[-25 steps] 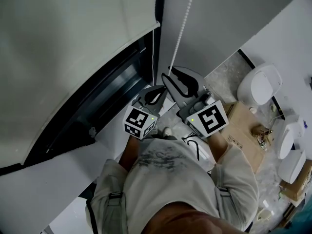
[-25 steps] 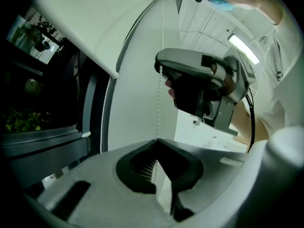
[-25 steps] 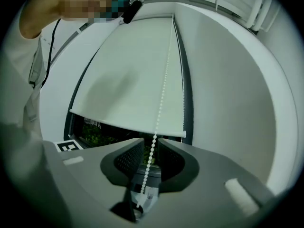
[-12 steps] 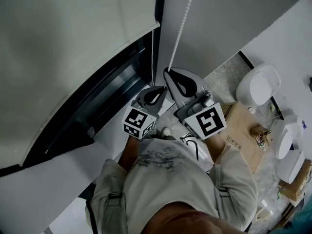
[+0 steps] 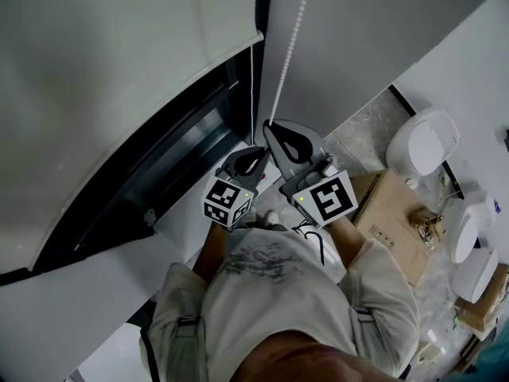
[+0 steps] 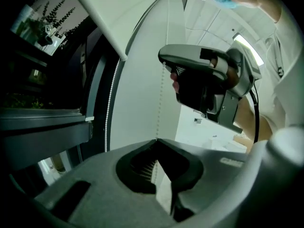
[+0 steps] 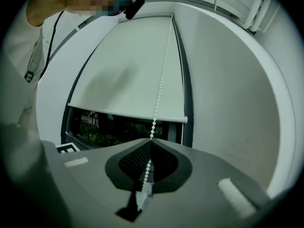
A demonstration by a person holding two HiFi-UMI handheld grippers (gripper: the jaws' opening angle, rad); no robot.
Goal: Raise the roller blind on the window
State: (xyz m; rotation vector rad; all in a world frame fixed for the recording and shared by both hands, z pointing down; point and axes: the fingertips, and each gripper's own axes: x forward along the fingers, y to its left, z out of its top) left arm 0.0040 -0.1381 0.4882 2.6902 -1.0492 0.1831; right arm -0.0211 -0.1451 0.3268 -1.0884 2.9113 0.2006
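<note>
- Moved since the earlier frame: your left claw point(image 5: 256, 154) sits slightly lower beside the window frame, and the marker cube on your right claw point(image 5: 270, 126) stands closer to the left one.
- Left claw: its jaws are drawn narrow and closed on the bead chain point(image 5: 291, 44), which it grips just below the right claw.
- Right claw: its jaws are closed on the same bead chain, higher up. Beads show passing down through the gap behind its tips.
- Bead chain: it runs straight down from above to the right claw, along the grey wall just right of the window. A second run point(image 5: 252, 78) hangs beside the frame, apart from both claws.
- Roller blind point(image 5: 119, 70): it is partly lowered and covers the upper part of the window point(image 5: 167, 153). Below its bottom bar a dark strip of glass is bare, with greenery behind.
- Cardboard box point(image 5: 390, 213): it lies on the floor at your right, well apart from the claws.
</note>
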